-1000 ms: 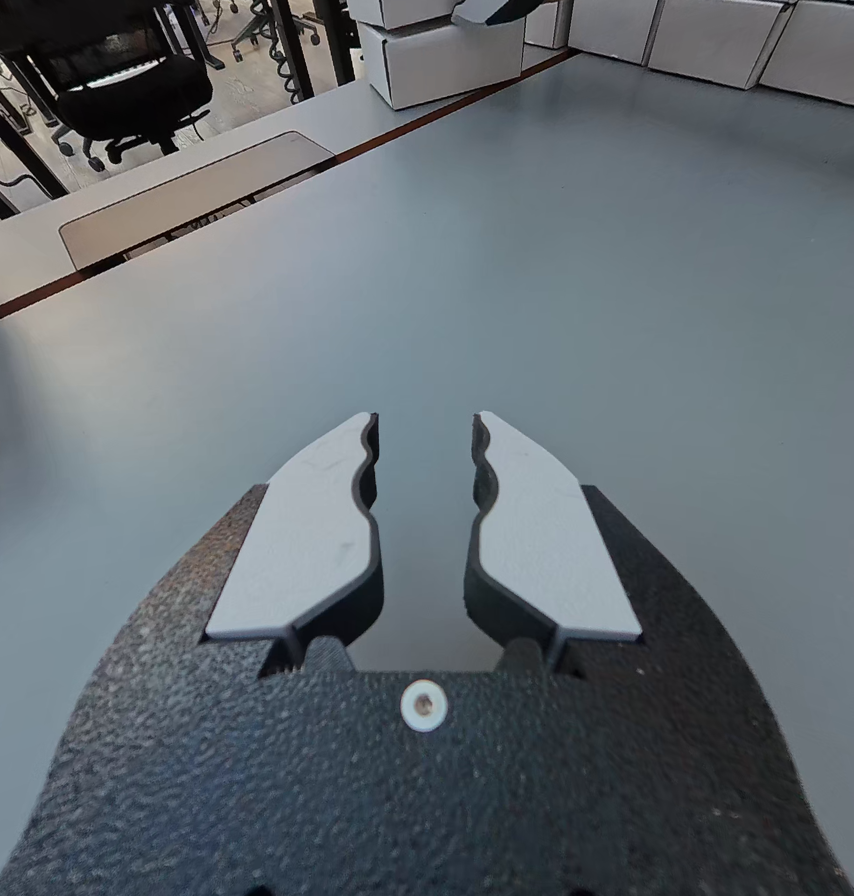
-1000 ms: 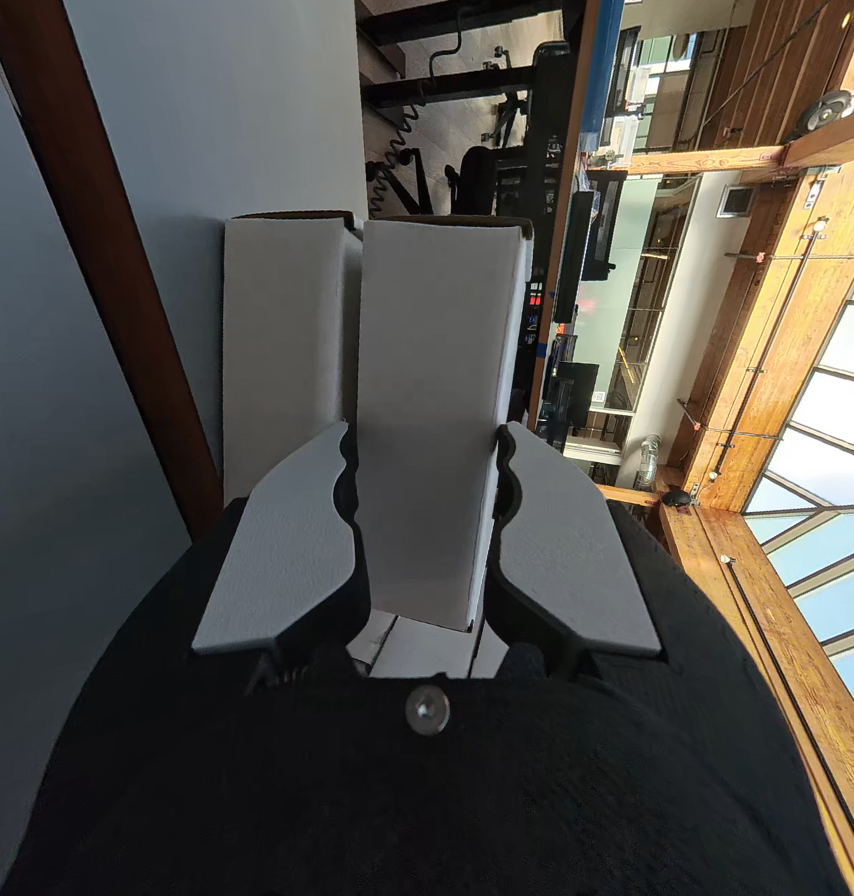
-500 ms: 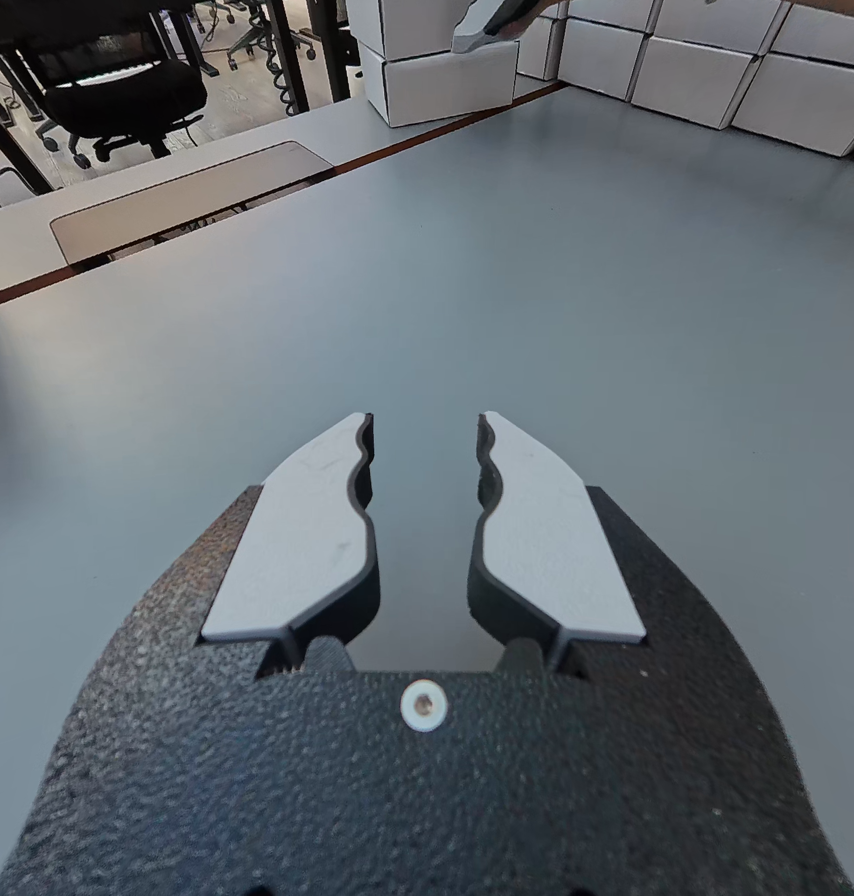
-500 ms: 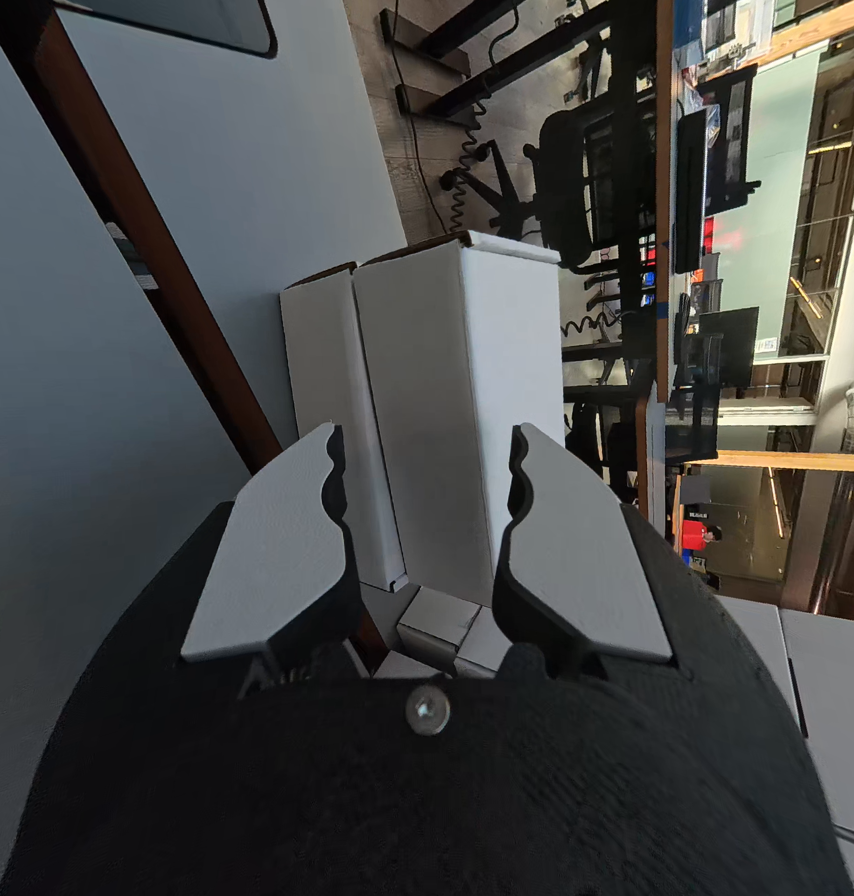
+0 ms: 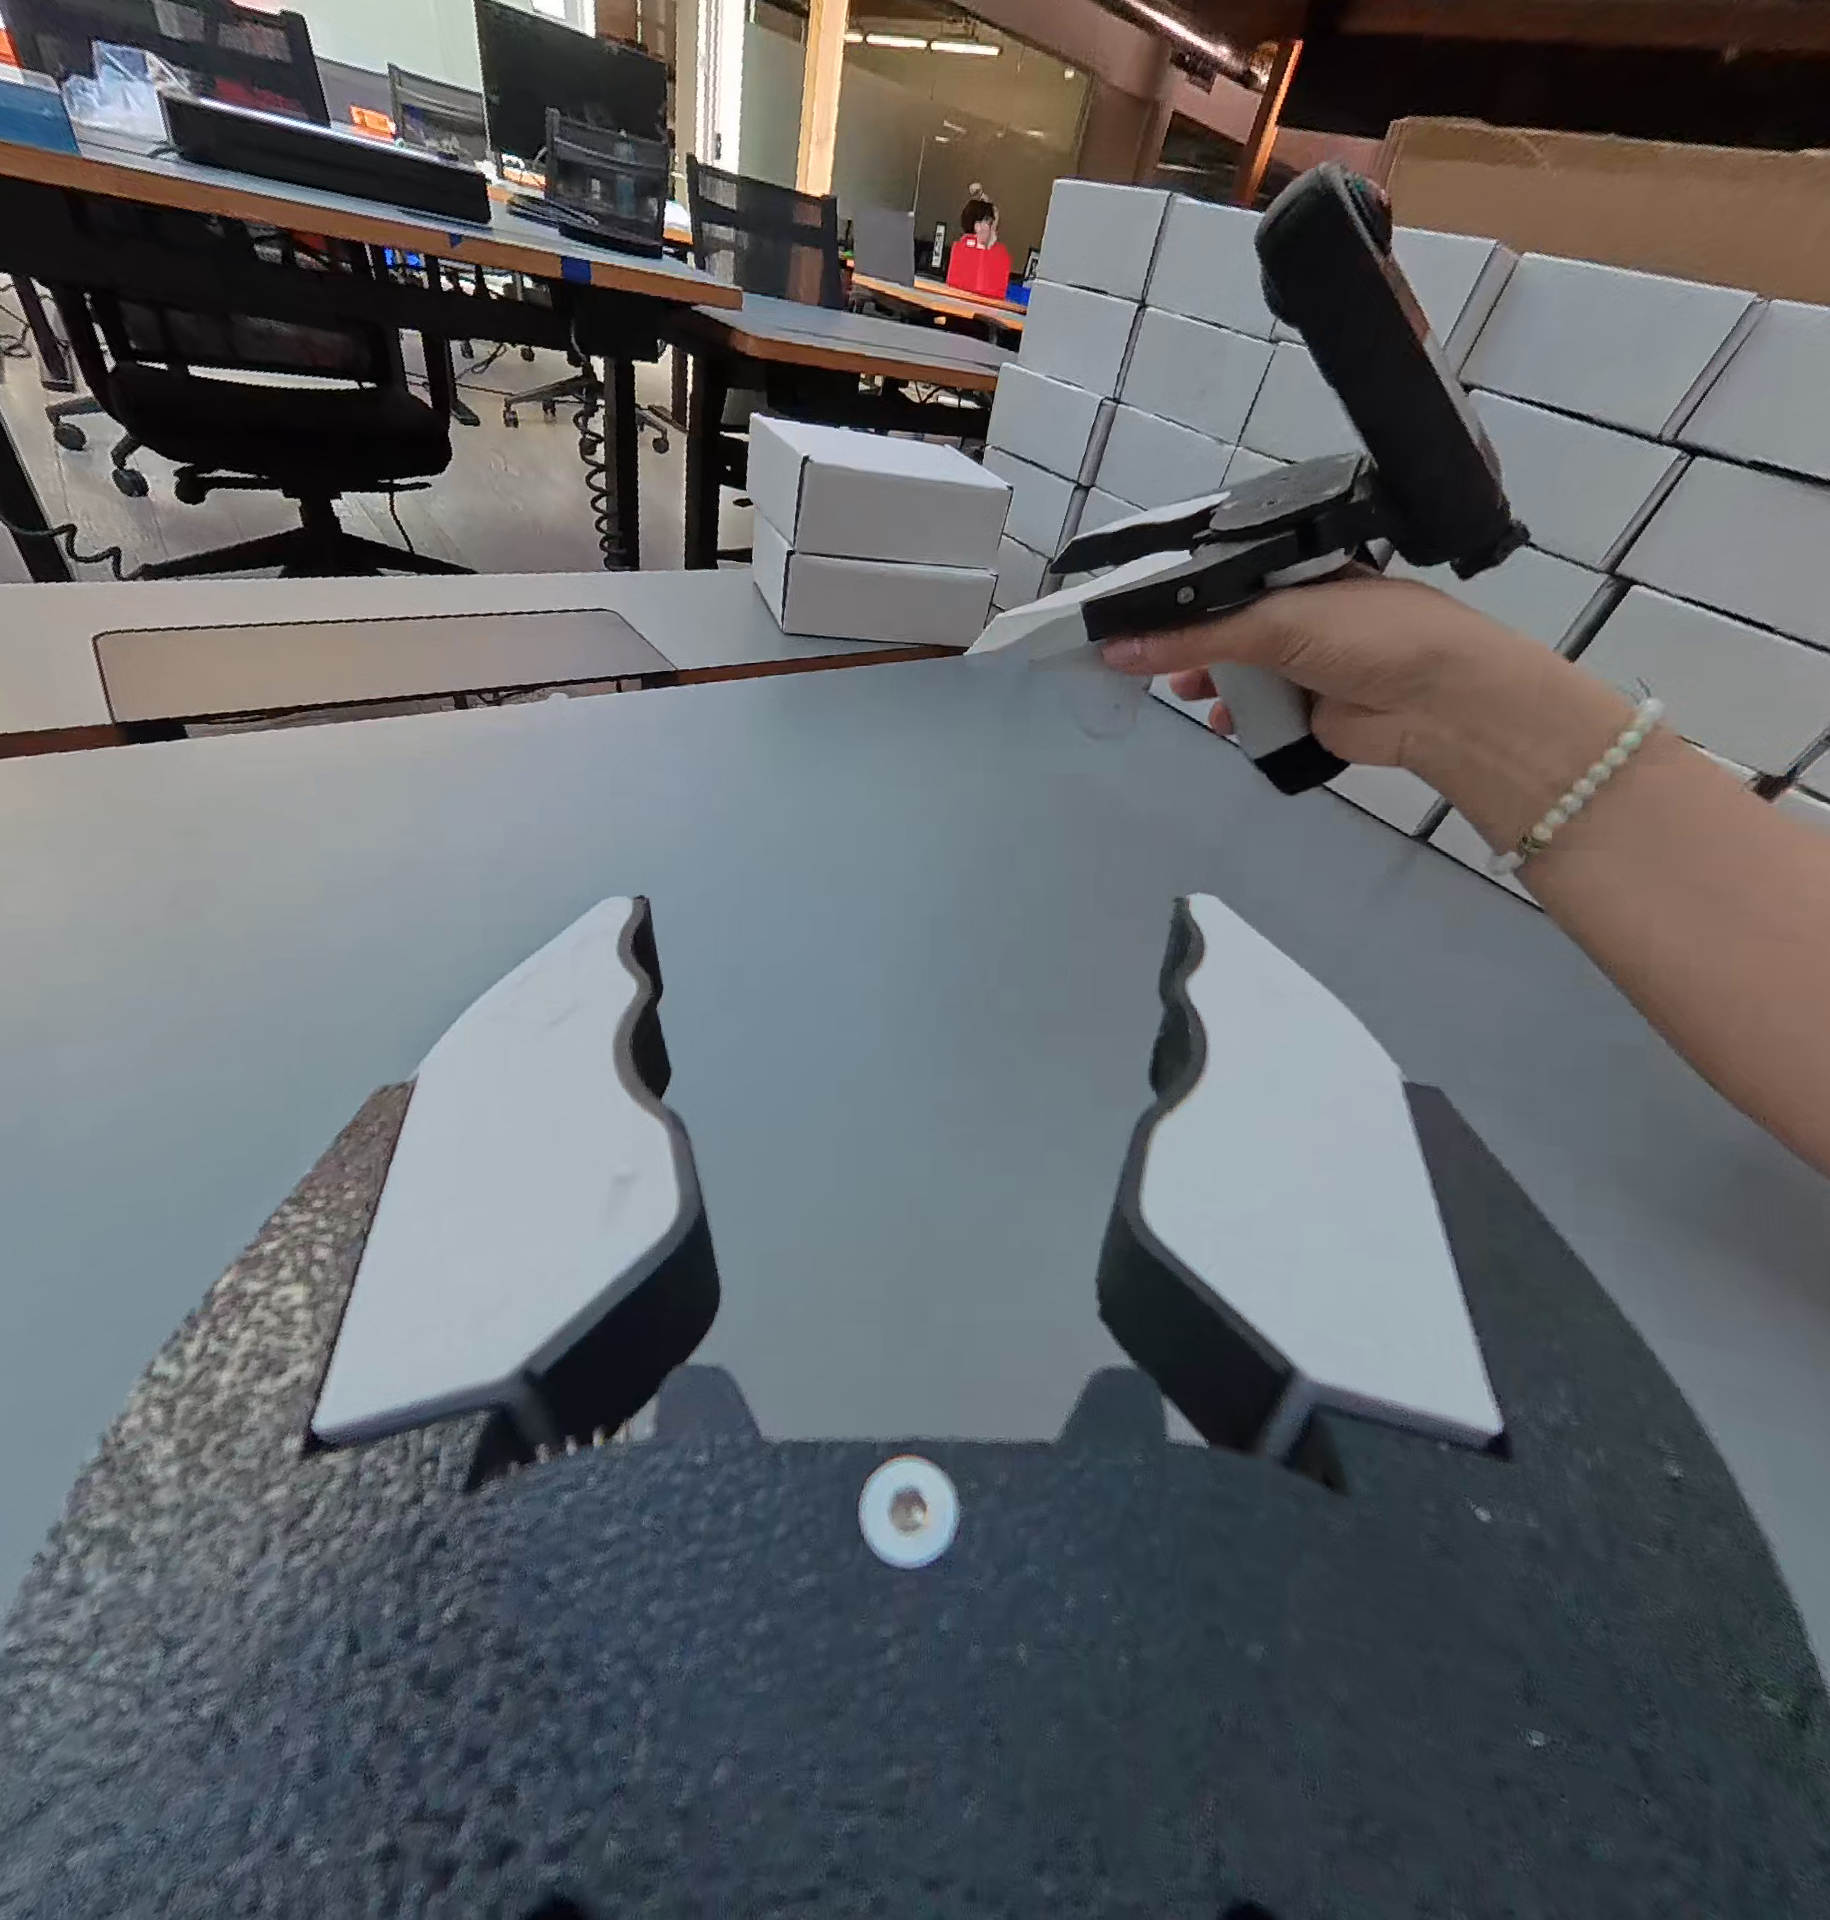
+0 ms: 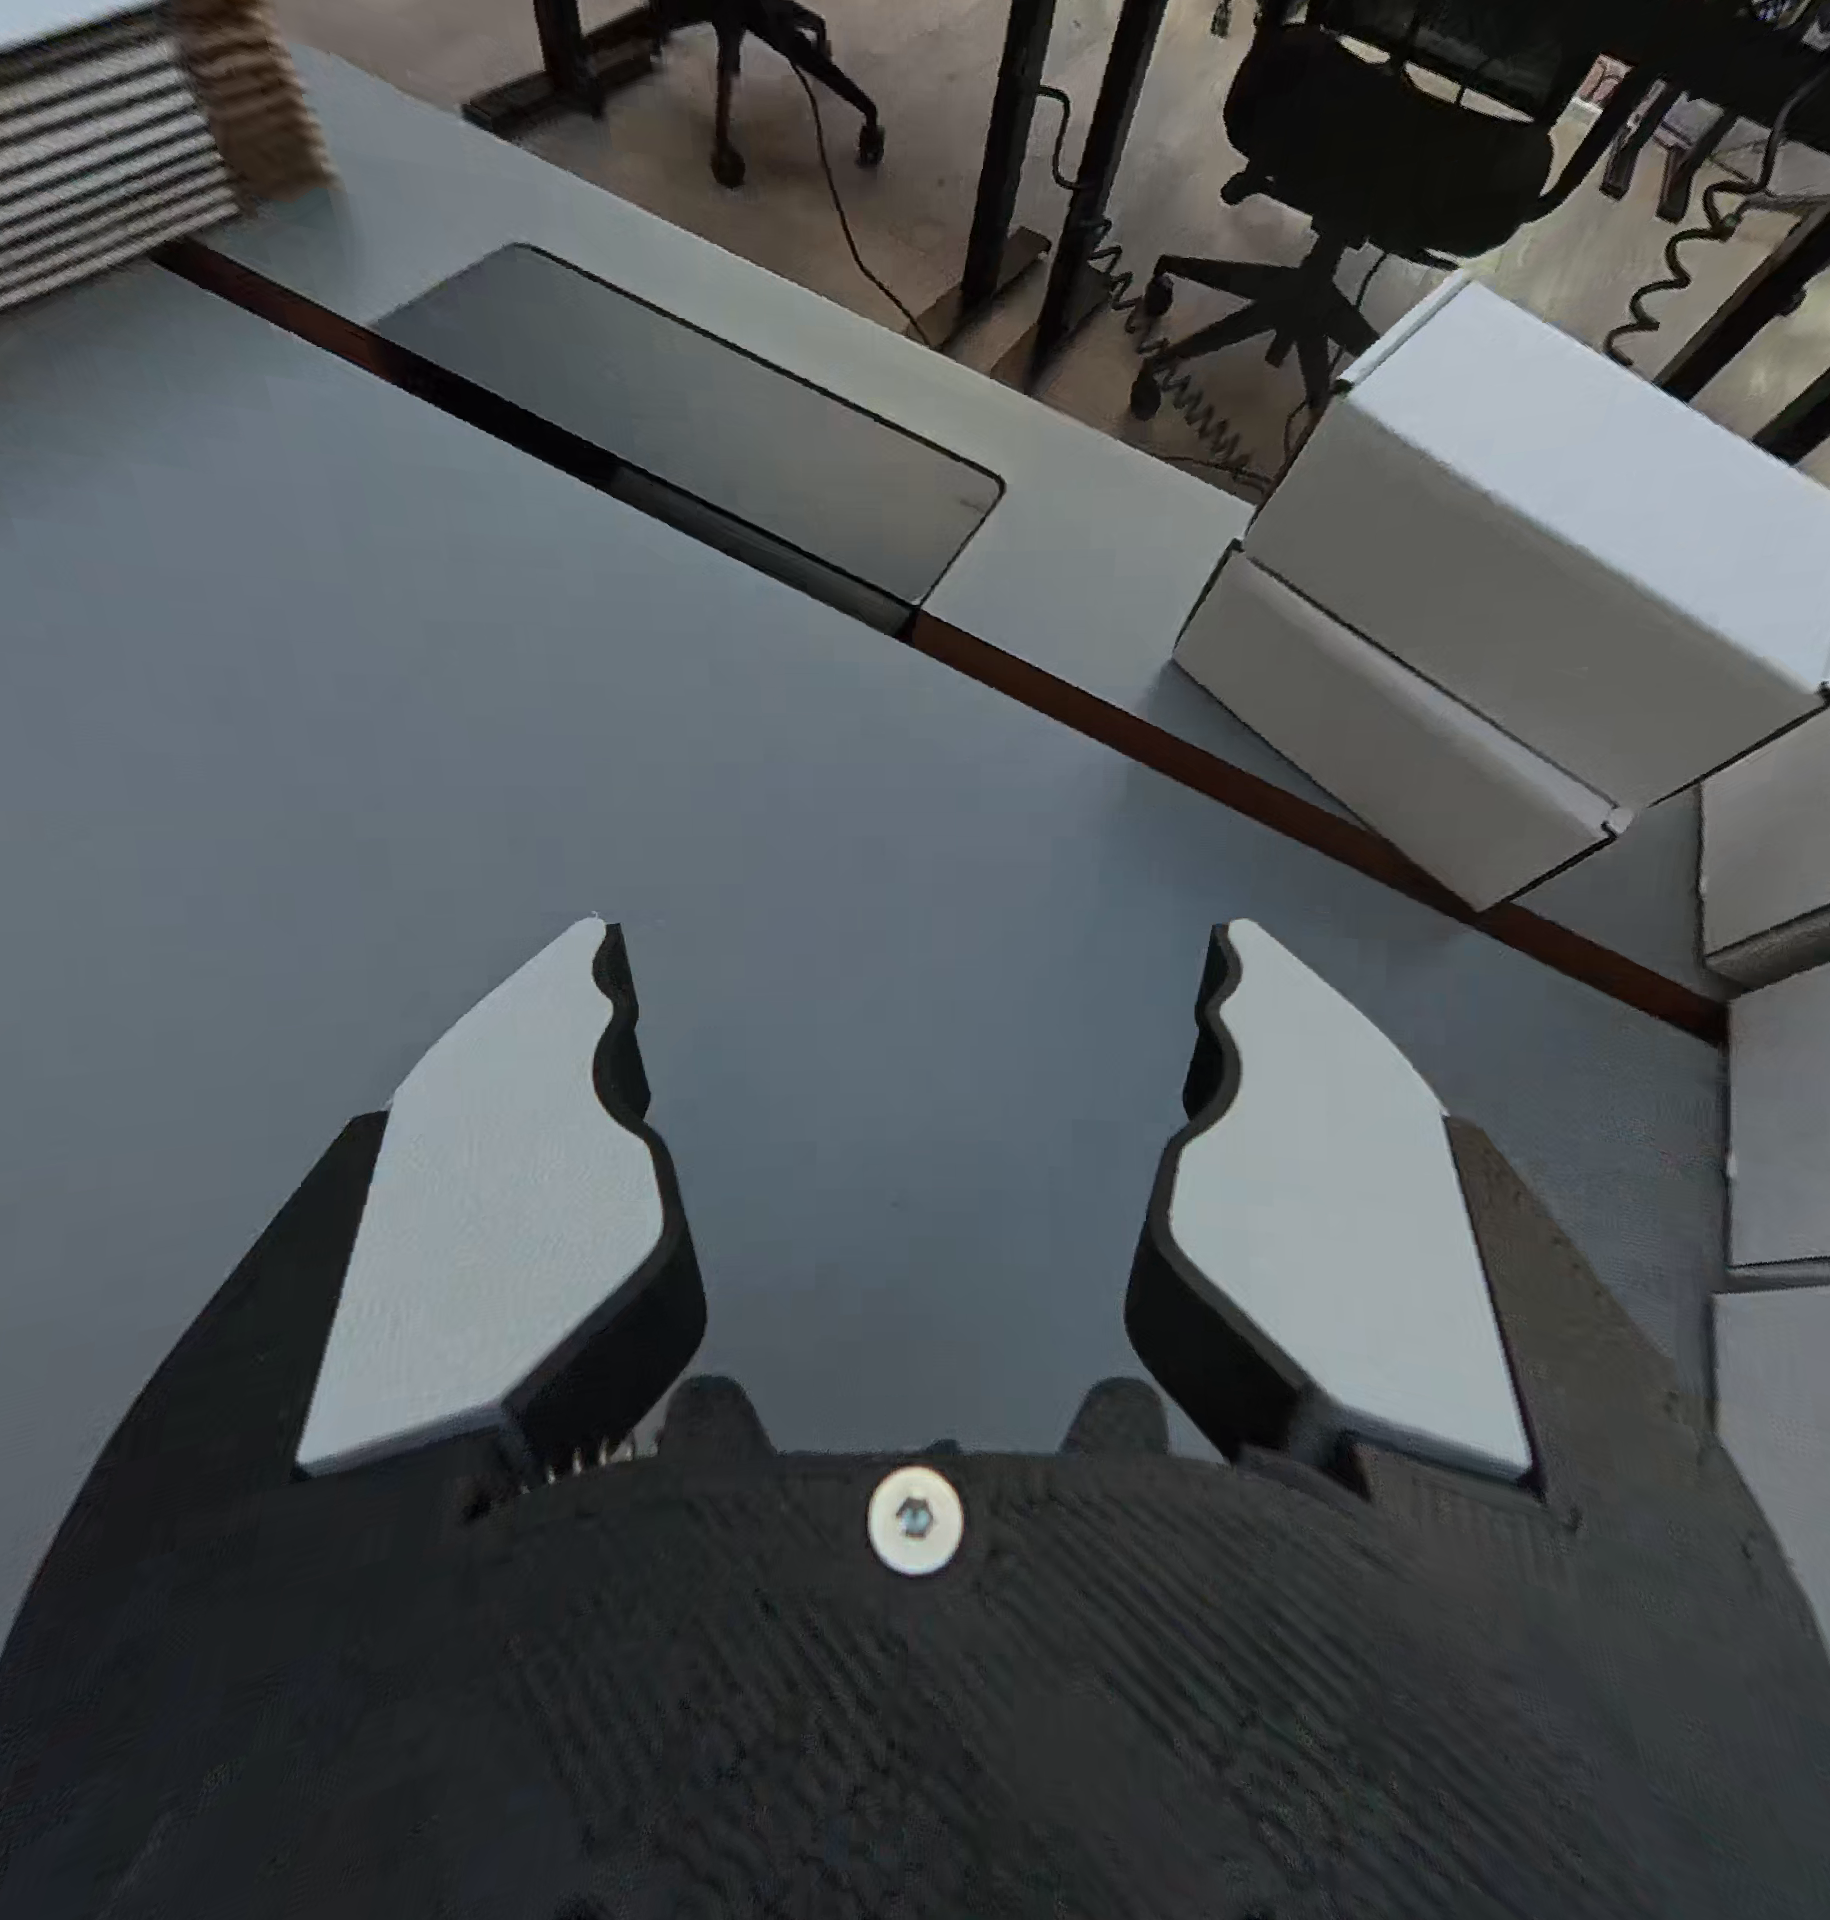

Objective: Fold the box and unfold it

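Two folded white boxes [image 5: 880,540] sit stacked at the far edge of the grey table [image 5: 890,810]; they also show in the right wrist view [image 6: 1513,623] at the upper right. My left gripper [image 5: 911,914] is open and empty, low over the bare table. My right gripper [image 6: 911,935] is open and empty over the table, short and left of the stack. In the left wrist view a hand holds the right gripper [image 5: 1025,603] just right of the stacked boxes, fingers apart.
A wall of stacked white boxes [image 5: 1617,468] lines the table's right side, also at the right edge of the right wrist view [image 6: 1784,883]. A pile of flat cardboard blanks [image 6: 80,156] lies far left. A dark cable hatch [image 6: 682,436] sits beyond the table seam. Office chairs and desks stand behind.
Both grippers have opened wider. My right gripper has swung away from the stacked boxes and turned level over the table. My left gripper has tilted up, bringing the room into view.
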The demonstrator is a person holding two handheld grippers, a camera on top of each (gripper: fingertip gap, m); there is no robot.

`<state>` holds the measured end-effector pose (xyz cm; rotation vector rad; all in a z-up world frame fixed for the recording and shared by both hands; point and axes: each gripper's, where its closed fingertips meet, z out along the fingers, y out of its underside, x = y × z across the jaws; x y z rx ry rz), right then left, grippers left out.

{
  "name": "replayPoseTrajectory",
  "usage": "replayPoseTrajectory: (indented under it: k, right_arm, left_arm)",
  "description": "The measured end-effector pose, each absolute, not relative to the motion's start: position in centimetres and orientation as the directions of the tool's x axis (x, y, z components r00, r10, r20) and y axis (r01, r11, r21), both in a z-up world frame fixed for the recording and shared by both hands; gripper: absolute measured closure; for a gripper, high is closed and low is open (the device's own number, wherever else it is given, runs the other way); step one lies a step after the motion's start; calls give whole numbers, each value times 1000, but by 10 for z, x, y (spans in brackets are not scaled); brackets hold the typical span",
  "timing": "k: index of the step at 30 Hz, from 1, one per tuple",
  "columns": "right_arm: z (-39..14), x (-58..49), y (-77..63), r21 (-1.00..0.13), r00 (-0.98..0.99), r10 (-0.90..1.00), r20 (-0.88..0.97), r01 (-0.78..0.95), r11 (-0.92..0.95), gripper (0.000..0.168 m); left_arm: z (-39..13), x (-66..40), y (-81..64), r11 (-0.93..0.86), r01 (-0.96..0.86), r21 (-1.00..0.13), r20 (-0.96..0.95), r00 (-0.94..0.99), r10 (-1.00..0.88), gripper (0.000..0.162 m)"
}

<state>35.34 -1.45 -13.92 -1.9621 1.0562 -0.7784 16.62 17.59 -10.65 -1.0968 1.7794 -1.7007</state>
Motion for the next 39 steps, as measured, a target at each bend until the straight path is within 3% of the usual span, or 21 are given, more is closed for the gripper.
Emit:
replayPoseTrajectory:
  k: [2,5,12,20,24,33,39]
  right_arm:
    - [-137,326,7,-884,488,-872,42,-389,-260,64]
    - [-138,294,20,-899,479,-877,31,-370,-234,59]
    - [-134,259,-7,-926,306,-949,-73,-375,-49,58]
    - [-98,227,-57,-913,168,-953,253,-285,-293,63]
    - [-97,212,-59,-907,153,-947,281,-279,-314,67]
    - [-142,182,-29,-888,315,-928,202,-340,-309,72]
    - [-133,168,-45,-902,387,-902,191,-295,-317,73]
  left_arm:
    - [-103,163,169,-58,-235,-970,190,-590,-784,64]
    - [-95,163,159,-39,-205,-978,154,-577,-802,54]
    - [-61,143,109,-92,-138,-986,162,-671,-724,51]
    - [-38,84,28,-121,-147,-982,189,-847,-497,52]
    - [-43,62,12,-106,-160,-981,190,-882,-431,52]
    - [-59,71,51,-13,-72,-997,63,-766,-639,46]
    - [-74,101,117,107,-17,-994,-77,-589,-804,45]
